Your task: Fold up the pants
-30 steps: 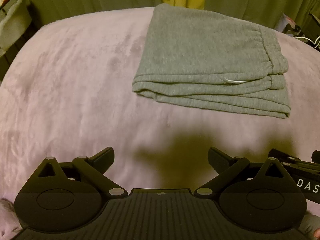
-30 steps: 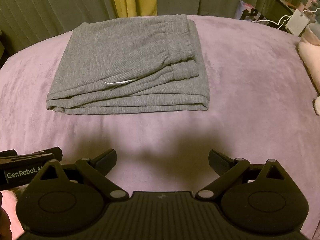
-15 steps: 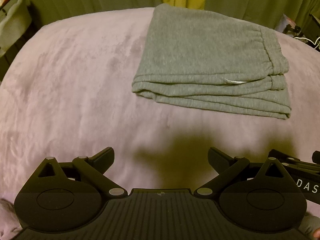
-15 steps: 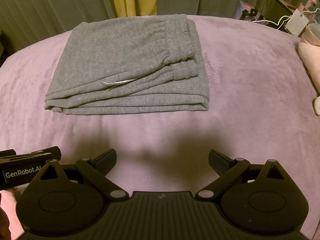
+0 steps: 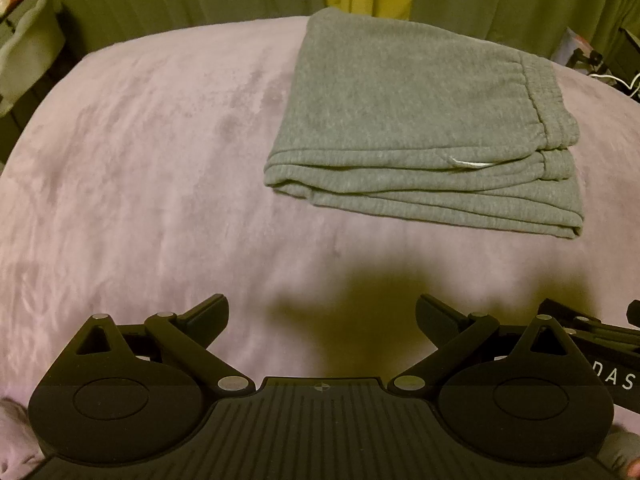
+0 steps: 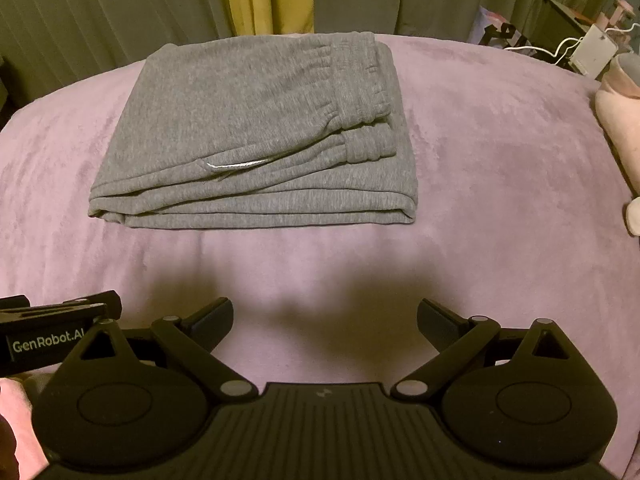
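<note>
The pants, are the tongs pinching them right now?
No, both tongs, left and right, hang open above the purple blanket, apart from the folded grey pants.

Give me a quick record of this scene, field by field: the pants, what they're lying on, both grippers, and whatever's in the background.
pants: grey sweatpants, folded into a flat stack, waistband toward the right, white drawcord showing
surface: pinkish plush blanket, pants lying on it
left hand-held gripper: open, empty, short of the pants, not touching them
right hand-held gripper: open, empty, short of the pants
background: green curtains with a yellow strip between them
right edge: white cable and small items, too dim to identify
task state: pants look folded
</note>
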